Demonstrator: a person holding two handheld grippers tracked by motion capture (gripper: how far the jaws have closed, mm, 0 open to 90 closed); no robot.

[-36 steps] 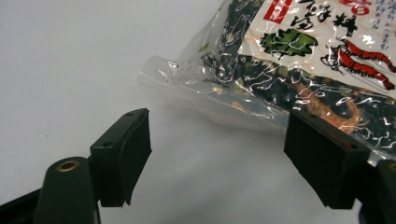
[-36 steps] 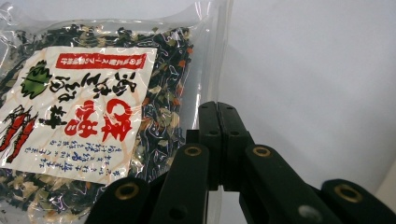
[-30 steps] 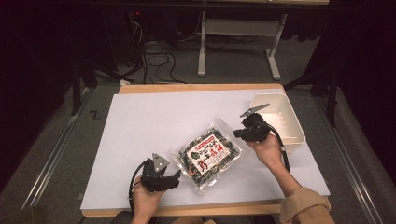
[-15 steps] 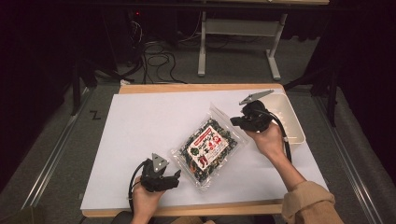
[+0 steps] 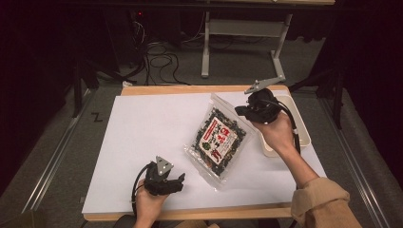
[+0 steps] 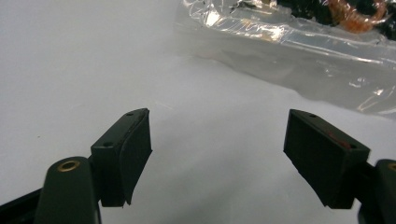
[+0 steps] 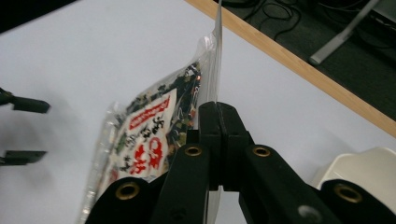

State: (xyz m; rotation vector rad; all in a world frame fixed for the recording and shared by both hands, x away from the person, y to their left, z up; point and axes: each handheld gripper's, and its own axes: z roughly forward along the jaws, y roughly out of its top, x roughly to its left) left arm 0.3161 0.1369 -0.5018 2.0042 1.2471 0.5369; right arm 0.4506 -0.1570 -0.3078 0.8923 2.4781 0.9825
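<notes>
One clear snack bag (image 5: 219, 137) now hangs tilted higher than before, its far edge lifted toward our white tray (image 5: 299, 126). Our right gripper (image 5: 243, 110) pinches its top seam; our left gripper (image 5: 179, 180) rests spread wide beside it.

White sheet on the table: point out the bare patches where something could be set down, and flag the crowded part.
The white sheet is bare across its far left, from the table's wooden far edge down to the left gripper. Another patch lies near the front edge, right of the snack bag. The crowded part is far right: right gripper, bag and white bin.
</notes>
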